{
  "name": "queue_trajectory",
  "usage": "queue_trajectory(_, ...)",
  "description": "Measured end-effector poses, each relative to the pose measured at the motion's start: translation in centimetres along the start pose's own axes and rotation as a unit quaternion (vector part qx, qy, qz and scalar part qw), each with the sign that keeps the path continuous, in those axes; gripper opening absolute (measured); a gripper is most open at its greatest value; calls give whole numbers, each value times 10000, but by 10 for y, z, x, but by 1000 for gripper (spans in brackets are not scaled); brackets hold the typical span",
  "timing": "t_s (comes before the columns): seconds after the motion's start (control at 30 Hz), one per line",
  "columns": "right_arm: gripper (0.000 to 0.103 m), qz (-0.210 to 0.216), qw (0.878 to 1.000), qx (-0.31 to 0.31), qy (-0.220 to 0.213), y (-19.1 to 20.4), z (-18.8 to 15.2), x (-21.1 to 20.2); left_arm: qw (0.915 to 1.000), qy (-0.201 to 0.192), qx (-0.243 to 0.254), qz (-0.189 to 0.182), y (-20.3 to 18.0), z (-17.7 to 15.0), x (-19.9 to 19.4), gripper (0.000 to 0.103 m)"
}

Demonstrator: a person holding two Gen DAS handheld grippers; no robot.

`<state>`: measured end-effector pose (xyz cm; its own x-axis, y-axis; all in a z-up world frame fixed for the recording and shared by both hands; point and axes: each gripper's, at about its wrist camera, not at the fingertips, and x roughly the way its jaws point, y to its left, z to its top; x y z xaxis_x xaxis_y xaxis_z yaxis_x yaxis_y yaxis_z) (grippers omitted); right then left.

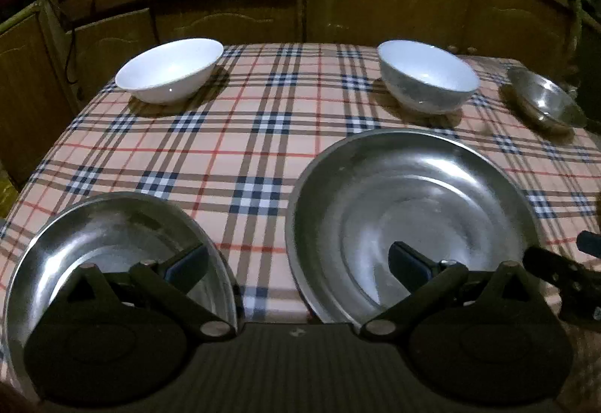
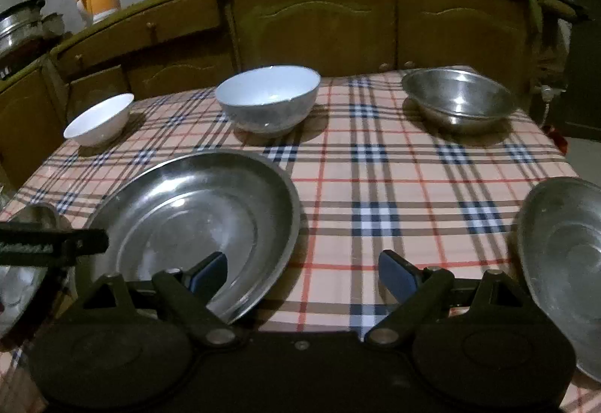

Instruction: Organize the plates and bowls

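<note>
Jaws spread on both; white bowl (image 1: 169, 71) and steel plate (image 1: 409, 221) hold nothing.

**Both grippers wide open, low in frame**

We hold our left gripper (image 1: 298, 264) at the bottom of its view, jaws spread far apart and gripping nothing. Our right gripper (image 2: 302, 272) sits likewise at the bottom of its frame, jaws parted wide, with the left gripper's dark body at middle left.

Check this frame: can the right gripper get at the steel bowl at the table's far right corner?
Probably yes. The right gripper is open and empty, and only bare tablecloth lies between it and the steel bowl.
</note>
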<state>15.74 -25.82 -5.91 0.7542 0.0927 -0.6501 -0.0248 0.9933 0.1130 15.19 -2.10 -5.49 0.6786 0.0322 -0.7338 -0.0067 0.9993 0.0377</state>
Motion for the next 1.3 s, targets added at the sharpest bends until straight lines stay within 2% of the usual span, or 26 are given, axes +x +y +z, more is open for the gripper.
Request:
queue_trajectory(0.23, 102, 191, 9997, 105, 80, -1, 2, 21, 9999, -50, 76, 99, 2, 7, 16, 103)
queue_trajectory(0.3, 102, 237, 9995, 147, 119, -2, 3, 28, 9999, -120, 74, 50, 3, 8, 17, 98)
queue_trajectory(0.37, 99, 296, 9994, 133, 105, -1, 3, 31, 9998, -133, 135, -62, 0, 11, 18, 82)
queue_trajectory(0.4, 98, 307, 9994, 115, 104, -1, 3, 32, 9997, -97, 177, -153, -2, 11, 20, 81)
queue_trajectory(0.53, 96, 287, 9996, 53, 33, 1, 3, 36, 9986, -195, 444, -203, -12, 10, 25, 83)
queue_trajectory(0.67, 93, 271, 9996, -38, -42, 3, 2, 38, 9993, -92, 288, -235, -8, 9, 36, 81)
queue_trajectory(0.8, 82, 298, 9994, -140, -126, 7, 1, 39, 9987, -107, 200, -458, -4, 6, 39, 75)
queue_trajectory(0.87, 64, 353, 9991, -173, -181, 9, 1, 39, 9979, -179, 269, -569, -6, 5, 37, 59)
queue_trajectory(0.9, 52, 354, 9990, -196, -191, 10, 1, 39, 9975, -206, 304, -604, -8, 5, 36, 57)
queue_trajectory(0.93, 48, 366, 9989, -219, -199, 12, 1, 39, 9975, -216, 319, -589, -10, 4, 36, 56)
queue_trajectory(1.0, 46, 334, 9990, -202, -225, 12, 0, 38, 9977, -257, 310, -545, -10, 3, 35, 49)
queue_trajectory(1.03, 43, 317, 9991, -181, -237, 11, 0, 38, 9980, -262, 272, -507, -8, 4, 35, 39)
queue_trajectory(1.07, 42, 271, 9992, -145, -240, 10, 0, 37, 9981, -254, 205, -520, -6, 4, 34, 36)
queue_trajectory(1.13, 41, 233, 9994, -100, -223, 8, 0, 36, 9977, -203, 108, -631, -2, 5, 33, 34)
queue_trajectory(1.3, 41, 161, 9993, -126, -319, 9, 0, 25, 9974, -319, 138, -629, -5, 6, 19, 32)
